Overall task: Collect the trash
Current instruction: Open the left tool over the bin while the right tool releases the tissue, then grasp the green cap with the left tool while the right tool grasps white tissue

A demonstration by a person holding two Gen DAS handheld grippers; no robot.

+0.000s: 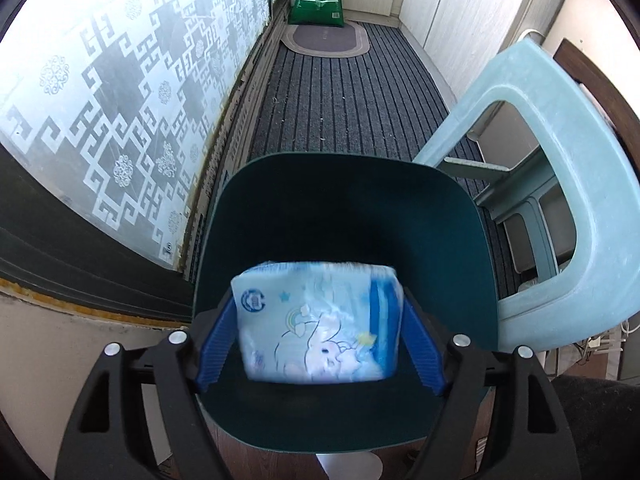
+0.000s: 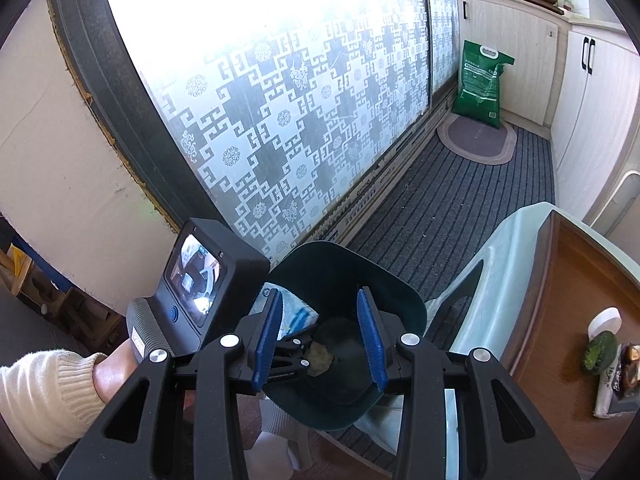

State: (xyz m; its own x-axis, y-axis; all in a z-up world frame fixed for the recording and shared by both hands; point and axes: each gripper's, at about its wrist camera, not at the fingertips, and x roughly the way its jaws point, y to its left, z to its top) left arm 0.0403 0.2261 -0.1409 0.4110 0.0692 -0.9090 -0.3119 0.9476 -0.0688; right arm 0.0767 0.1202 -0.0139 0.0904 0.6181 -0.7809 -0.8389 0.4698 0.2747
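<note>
Left wrist view: the left gripper (image 1: 320, 344) is hanging over the dark bin (image 1: 452, 216), jaws spread clear of the tissue pack (image 1: 316, 324), which could snag on a pad. Right wrist view: the right gripper (image 2: 320, 340) is waiting half-open, empty; crowding risks a clash.

Bin (image 1: 344, 208): dark green plastic, smooth, matt inside. Tissue pack (image 1: 316, 324): thin glossy printed film, crinkled at the edges. Left gripper (image 1: 320, 344): matt black plastic arms, bright metal pins, ribbed blue pads (image 1: 420, 344). Right gripper (image 2: 322, 336) is made the same. Stool (image 1: 580, 200): pale blue plastic, dull, scuffed. Floor mat (image 1: 352, 96): grey ribbed carpet, rough, speckled with crumbs. Window glass (image 2: 280, 112) is frosted with patterned film. Sack (image 2: 482, 84): green woven plastic, slight sheen. Table (image 2: 560, 292): brown wood, polished. Sleeve (image 2: 44, 396): cream ribbed knit.
</note>
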